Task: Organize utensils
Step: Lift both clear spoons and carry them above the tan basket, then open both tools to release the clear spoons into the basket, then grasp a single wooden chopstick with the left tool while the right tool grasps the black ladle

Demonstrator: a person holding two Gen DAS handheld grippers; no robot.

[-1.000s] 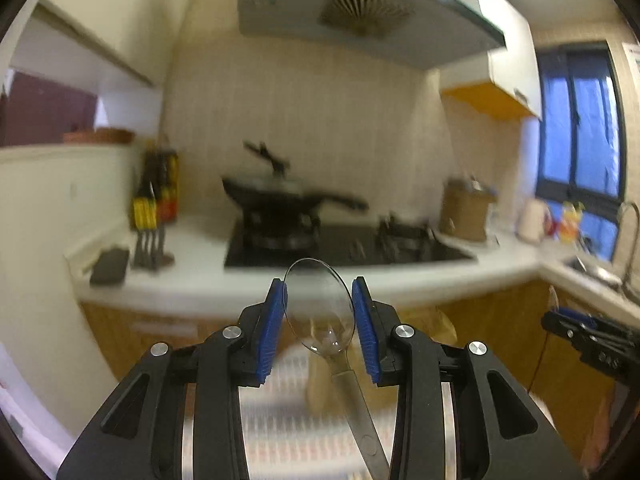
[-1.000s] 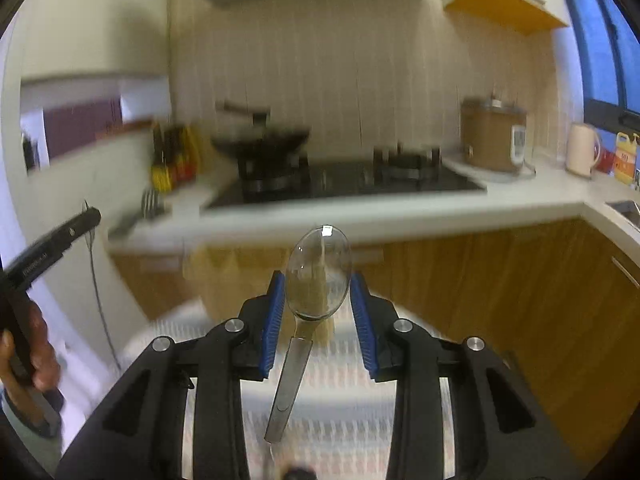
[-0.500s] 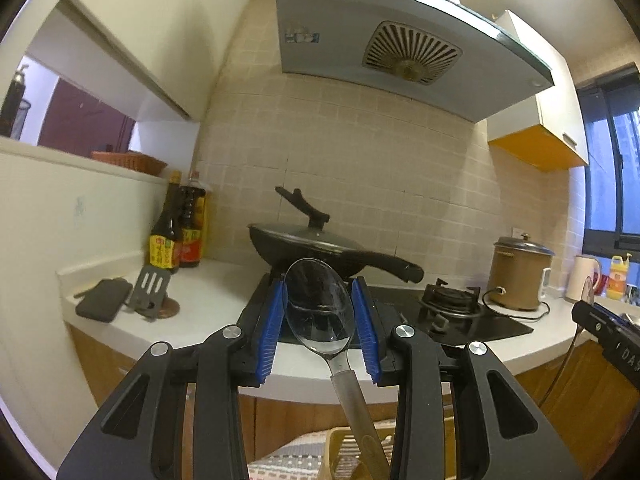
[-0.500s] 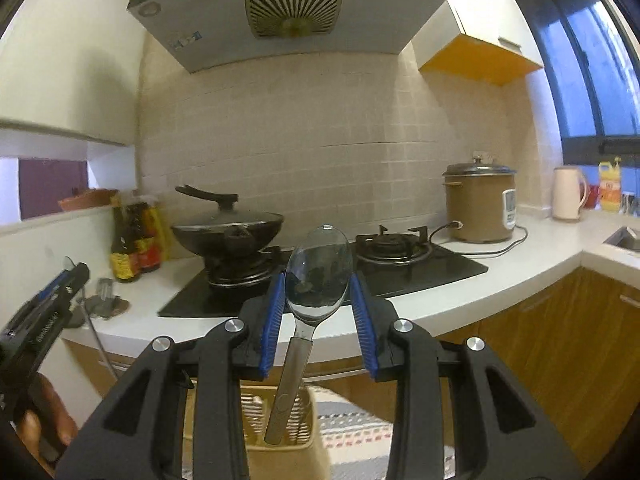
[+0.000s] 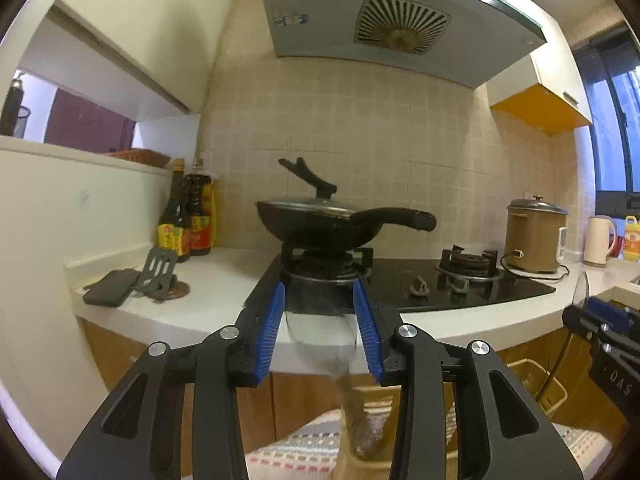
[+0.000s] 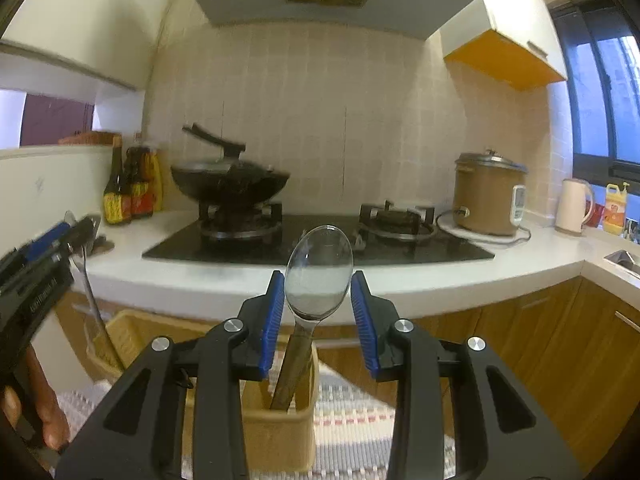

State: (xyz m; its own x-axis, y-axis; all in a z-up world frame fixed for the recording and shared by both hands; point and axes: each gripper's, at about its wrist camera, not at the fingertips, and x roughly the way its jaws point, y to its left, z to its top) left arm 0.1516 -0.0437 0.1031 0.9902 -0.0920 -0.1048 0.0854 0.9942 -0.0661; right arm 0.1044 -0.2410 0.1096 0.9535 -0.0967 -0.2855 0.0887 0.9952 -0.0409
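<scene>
1. Left wrist view: the left tool is opening; a blurred steel spoon slips down between its spread pads toward the woven holder below. Smooth, slippery metal.
2. Right wrist view: the right tool pinches a stiff, light spoon by the bowl, its handle inside the holder beneath.

Polished metal spoon is gleaming between ribbed blue plastic pads of the matt black right claw. Below it, a woven straw-coloured basket is resting on striped cloth. Beyond, glossy black glass hob is meeting smooth white counter.
</scene>
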